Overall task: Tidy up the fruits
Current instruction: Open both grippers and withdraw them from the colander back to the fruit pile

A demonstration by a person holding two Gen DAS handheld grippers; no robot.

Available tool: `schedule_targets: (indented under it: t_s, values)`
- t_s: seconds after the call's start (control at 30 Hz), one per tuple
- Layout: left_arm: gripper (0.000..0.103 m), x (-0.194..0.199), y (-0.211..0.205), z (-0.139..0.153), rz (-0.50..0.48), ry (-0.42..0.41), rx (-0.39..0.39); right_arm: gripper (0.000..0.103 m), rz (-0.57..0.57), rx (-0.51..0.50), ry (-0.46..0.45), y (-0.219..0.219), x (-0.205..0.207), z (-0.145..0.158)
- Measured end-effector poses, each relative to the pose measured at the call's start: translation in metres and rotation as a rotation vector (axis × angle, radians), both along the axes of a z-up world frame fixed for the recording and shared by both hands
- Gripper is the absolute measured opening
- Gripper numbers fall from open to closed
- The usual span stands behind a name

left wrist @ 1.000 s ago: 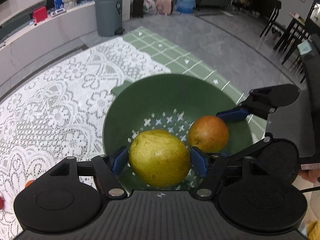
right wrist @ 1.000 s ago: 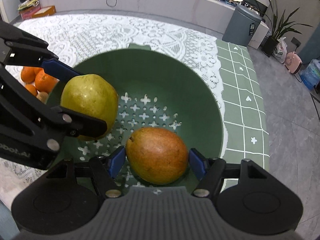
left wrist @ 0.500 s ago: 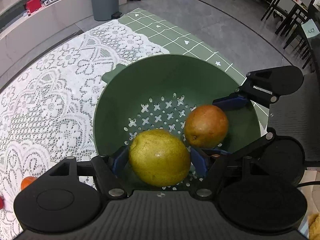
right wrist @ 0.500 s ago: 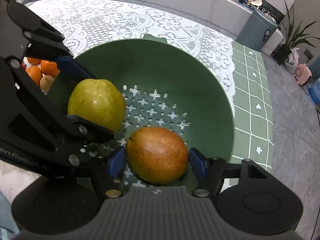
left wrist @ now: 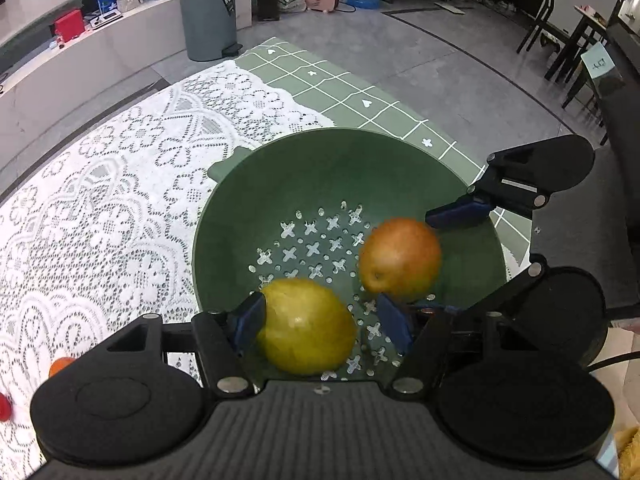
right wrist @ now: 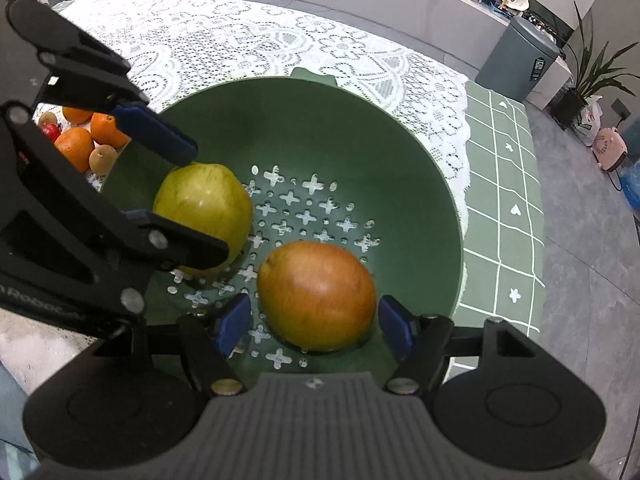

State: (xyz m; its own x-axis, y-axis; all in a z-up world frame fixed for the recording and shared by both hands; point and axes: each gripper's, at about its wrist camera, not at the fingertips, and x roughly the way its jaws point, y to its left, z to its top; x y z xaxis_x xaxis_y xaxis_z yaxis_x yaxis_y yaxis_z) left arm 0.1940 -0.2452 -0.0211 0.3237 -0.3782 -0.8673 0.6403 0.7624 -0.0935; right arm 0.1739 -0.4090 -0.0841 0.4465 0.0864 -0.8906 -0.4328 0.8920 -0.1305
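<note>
A green colander (left wrist: 304, 184) stands on a table covered with a white lace cloth (left wrist: 100, 208), and both grippers reach down into it side by side. The left gripper (left wrist: 320, 316) has the yellow-green pear (left wrist: 306, 326) between its blue pads; its jaws are closing at this moment, but the right pad stands clearly apart from the fruit, with the holes of the colander showing in the gap, while the left pad lies at the skin, so the pear is not gripped. The pear rests low in the colander, on the perforated bottom. The right gripper (right wrist: 314, 322) has the orange-red pear (right wrist: 316, 294) between its pads; its jaws are opening, and a small gap shows on each side of the fruit, so this pear is released and lies on the colander bottom too. The two pears are near each other but do not touch. Outside the colander, on the left in the right wrist view, some oranges (right wrist: 76, 146), a kiwi (right wrist: 102, 160) and a red fruit (right wrist: 50, 131) lie together on the cloth. Farther away a grey trash bin (left wrist: 208, 20) stands on the floor.
</note>
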Motion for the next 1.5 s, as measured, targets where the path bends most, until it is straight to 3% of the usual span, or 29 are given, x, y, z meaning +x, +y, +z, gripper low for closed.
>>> schedule_targets:
  t_s: [0.33, 0.67, 0.93, 1.17, 1.5]
  values:
    - [0.076, -0.027, 0.016, 0.022, 0.046, -0.095, -0.061, 0.088, -0.036, -0.008, -0.084, 0.006, -0.02, 0.021]
    - [0.076, -0.054, 0.051, 0.046, 0.132, -0.201, -0.124, 0.089, -0.098, -0.005, -0.254, 0.027, -0.059, 0.041]
    - [0.078, -0.077, 0.091, 0.058, 0.202, -0.284, -0.139, 0.089, -0.172, 0.123, -0.384, 0.055, -0.09, 0.055]
    - [0.078, -0.098, 0.133, 0.058, 0.276, -0.337, -0.136, 0.089, -0.211, 0.228, -0.443, 0.1, -0.106, 0.05]
    - [0.078, -0.121, 0.208, 0.036, 0.437, -0.349, -0.141, 0.089, -0.3, 0.362, -0.419, 0.153, -0.119, 0.03]
